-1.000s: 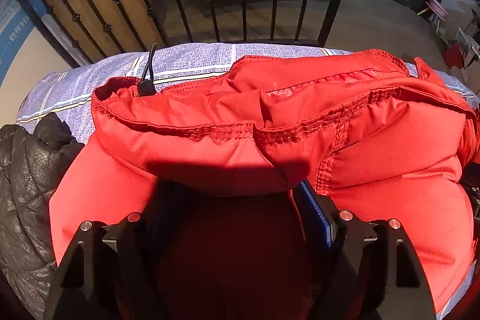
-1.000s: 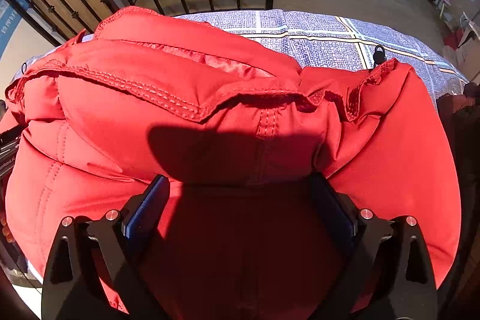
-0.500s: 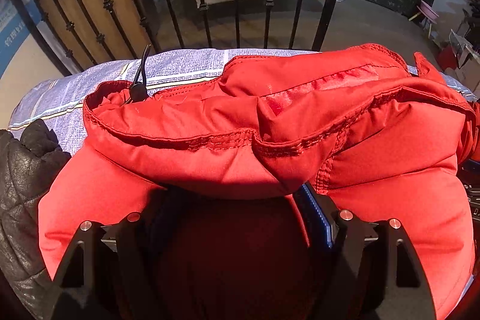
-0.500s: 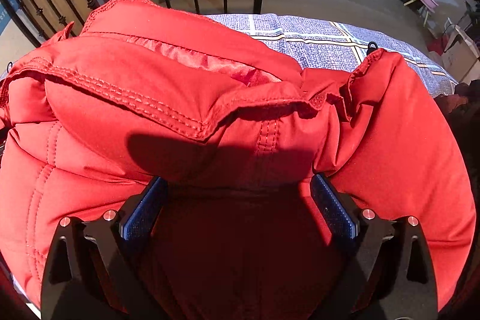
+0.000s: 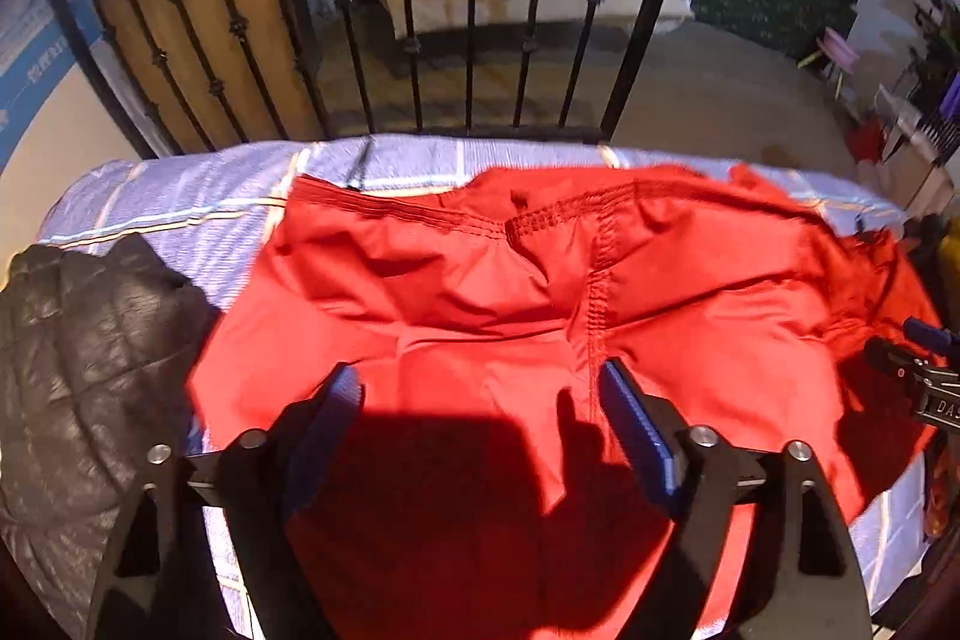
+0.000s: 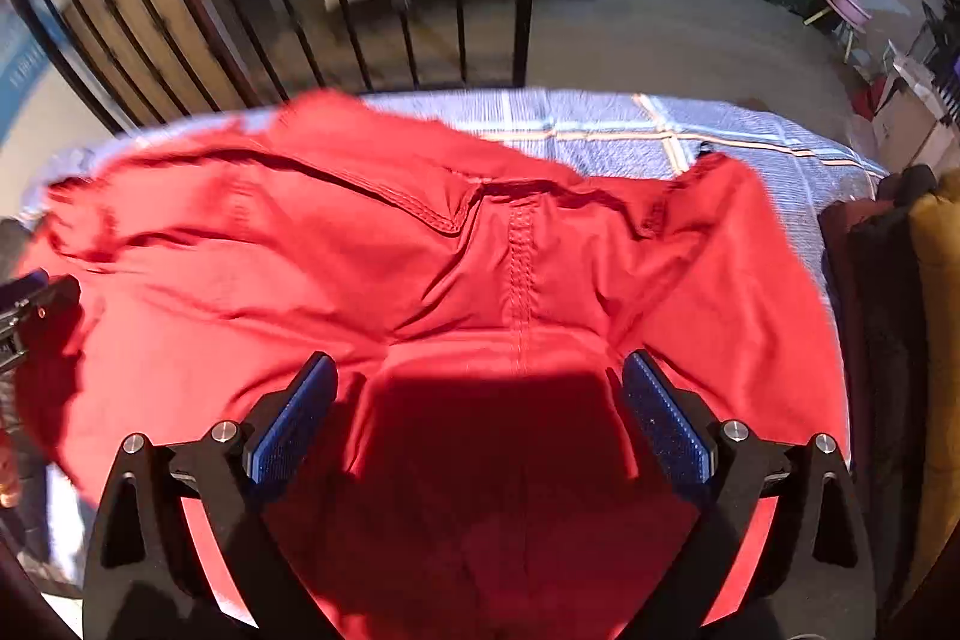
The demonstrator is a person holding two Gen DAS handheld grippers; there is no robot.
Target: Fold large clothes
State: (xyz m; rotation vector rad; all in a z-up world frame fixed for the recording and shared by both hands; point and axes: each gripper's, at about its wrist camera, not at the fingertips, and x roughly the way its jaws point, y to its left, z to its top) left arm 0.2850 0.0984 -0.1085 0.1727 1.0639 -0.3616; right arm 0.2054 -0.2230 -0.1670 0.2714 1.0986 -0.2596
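Note:
A red padded jacket [image 5: 540, 292] lies spread on a bed with a blue-and-white checked cover [image 5: 180, 196]; its stitched hem faces the far edge. It also fills the right wrist view [image 6: 420, 280]. My left gripper [image 5: 480, 400] is open, its blue pads wide apart just above the red fabric, holding nothing. My right gripper [image 6: 477, 388] is open too, above the jacket near a vertical seam. The right gripper shows at the right edge of the left wrist view [image 5: 918, 370].
A black quilted jacket [image 5: 78, 358] lies on the bed at the left. Dark and yellow garments [image 6: 900, 340] are piled at the right. A black iron railing [image 5: 468, 40] stands beyond the bed's far edge [image 6: 600, 100], with floor and a swing bed behind.
Both grippers have let go of the jacket and pulled back and up. The bulging folded edge has dropped and now lies flatter on the bed.

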